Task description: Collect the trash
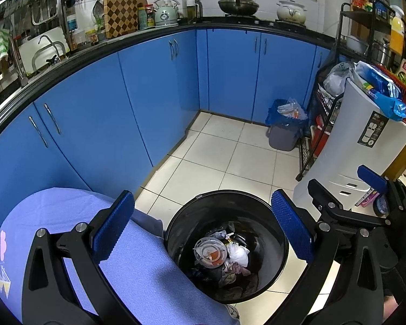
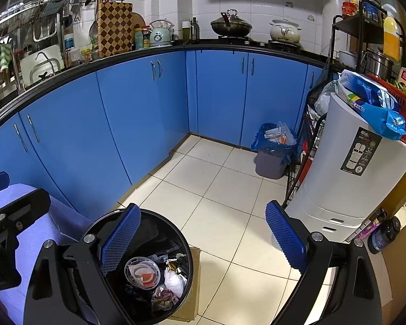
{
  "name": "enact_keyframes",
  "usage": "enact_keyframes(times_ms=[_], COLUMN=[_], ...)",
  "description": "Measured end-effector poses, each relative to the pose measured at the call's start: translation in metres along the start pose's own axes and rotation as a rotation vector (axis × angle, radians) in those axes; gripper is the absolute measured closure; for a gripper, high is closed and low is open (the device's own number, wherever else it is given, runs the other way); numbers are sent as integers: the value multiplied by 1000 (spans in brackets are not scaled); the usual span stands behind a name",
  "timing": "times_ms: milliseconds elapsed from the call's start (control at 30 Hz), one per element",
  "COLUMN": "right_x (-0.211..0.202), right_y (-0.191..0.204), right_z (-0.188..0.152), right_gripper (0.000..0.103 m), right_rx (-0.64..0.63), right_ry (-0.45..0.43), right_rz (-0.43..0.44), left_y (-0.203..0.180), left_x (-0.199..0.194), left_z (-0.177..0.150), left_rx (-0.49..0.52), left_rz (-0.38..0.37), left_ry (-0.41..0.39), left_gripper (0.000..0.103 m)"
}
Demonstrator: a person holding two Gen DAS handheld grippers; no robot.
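A round black trash bin stands on the tiled floor, holding a clear plastic lid, a crumpled white wad and other scraps. My left gripper is open and empty, hovering above the bin with one finger on each side. The bin also shows in the right wrist view at lower left. My right gripper is open and empty, its left finger over the bin, its right finger over floor. The right gripper also shows in the left wrist view.
A purple cloth-covered surface lies left of the bin. Blue cabinets run along the left and back. A grey bin with a blue bag stands in the corner. A white appliance and black rack stand right. Flat cardboard lies under the bin.
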State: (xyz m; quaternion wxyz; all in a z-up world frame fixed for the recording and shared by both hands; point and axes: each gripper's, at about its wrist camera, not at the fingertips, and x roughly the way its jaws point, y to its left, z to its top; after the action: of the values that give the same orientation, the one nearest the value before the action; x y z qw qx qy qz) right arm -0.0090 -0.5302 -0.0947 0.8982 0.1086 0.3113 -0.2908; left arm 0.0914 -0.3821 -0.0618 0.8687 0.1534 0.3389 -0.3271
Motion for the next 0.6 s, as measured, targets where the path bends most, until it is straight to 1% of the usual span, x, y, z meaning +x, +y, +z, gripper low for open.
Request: enact_keyframes(times_ms=[600], right_x=[-2], right_y=[0], right_z=[0], right_gripper=[12], right_rx=[6], right_ry=[0], right_rz=[4], left_y=[-3], left_x=[1], left_z=[-3], left_rx=[8], left_rz=[-1], left_ry=[2], left_gripper=[4])
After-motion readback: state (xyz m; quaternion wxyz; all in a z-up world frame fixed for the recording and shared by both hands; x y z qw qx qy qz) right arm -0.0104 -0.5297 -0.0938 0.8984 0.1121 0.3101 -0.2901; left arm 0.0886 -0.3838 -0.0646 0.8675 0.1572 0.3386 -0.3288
